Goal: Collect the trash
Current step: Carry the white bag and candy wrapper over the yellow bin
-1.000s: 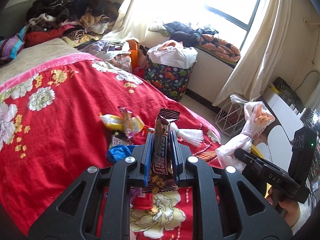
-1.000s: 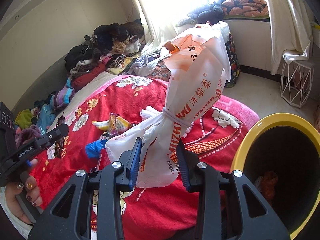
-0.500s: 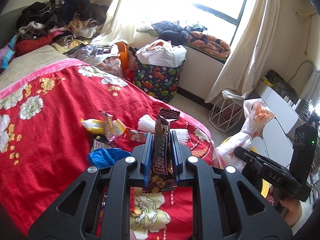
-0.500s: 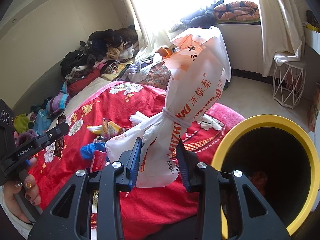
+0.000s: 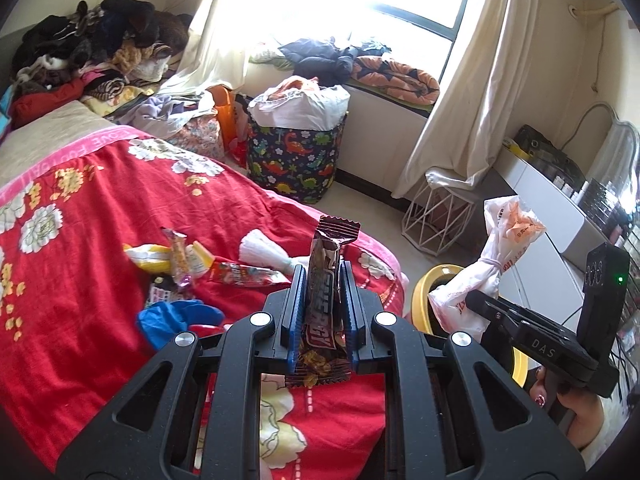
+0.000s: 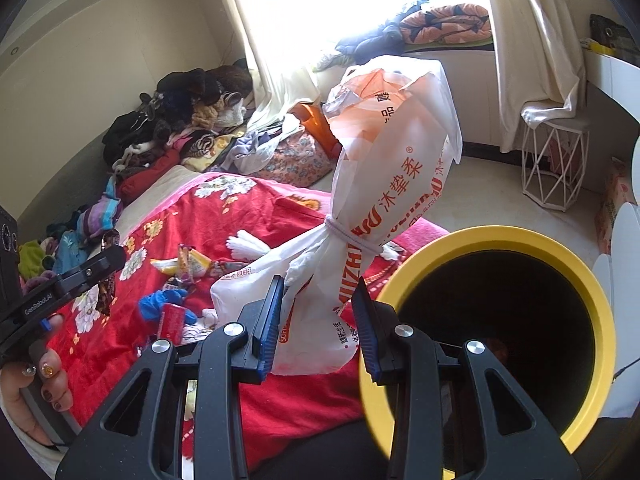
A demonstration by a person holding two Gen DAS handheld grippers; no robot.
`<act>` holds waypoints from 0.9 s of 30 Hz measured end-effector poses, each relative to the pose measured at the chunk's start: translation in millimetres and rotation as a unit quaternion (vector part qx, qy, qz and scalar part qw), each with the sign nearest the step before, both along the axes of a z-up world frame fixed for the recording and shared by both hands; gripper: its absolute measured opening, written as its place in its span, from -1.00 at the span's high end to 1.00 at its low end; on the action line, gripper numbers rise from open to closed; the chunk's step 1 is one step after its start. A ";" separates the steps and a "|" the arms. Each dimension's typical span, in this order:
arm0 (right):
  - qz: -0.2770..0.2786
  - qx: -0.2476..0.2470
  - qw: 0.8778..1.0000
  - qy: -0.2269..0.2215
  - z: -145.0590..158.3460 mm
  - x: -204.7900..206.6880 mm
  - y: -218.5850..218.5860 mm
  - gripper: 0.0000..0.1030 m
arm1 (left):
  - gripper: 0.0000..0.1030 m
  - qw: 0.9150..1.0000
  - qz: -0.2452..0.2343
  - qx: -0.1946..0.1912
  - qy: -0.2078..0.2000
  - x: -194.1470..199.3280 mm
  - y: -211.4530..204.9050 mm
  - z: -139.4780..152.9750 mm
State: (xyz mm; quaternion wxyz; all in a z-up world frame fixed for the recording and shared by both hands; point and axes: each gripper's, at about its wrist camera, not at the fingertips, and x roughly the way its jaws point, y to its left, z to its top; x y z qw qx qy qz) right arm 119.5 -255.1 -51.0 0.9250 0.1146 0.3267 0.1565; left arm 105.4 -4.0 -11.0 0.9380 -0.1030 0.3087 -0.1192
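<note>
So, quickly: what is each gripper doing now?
Left gripper: closed on the brown snack wrapper.
Right gripper: closed on the tied white plastic bag.

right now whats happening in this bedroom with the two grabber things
A person is clearing trash off the bed with a handheld gripper in each hand. The left gripper is shut on a brown snack wrapper, held upright. The right gripper is shut on a tied white plastic bag, close beside the yellow-rimmed bin at the bed's edge. Neither piece is in the bin yet. More wrappers and a blue glove lie on the red blanket.
</note>
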 end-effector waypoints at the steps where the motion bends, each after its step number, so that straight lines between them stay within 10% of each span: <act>1: -0.003 -0.002 1.000 -0.001 -0.6 -0.8 -2.4 0.36 | 0.77 1.000 -0.002 0.001 0.000 0.0 -3.2 0.4; 27: -0.075 -0.021 0.997 0.001 -7.6 -15.2 -65.5 0.36 | 0.77 0.997 -0.079 0.012 -0.001 9.6 -75.6 -5.2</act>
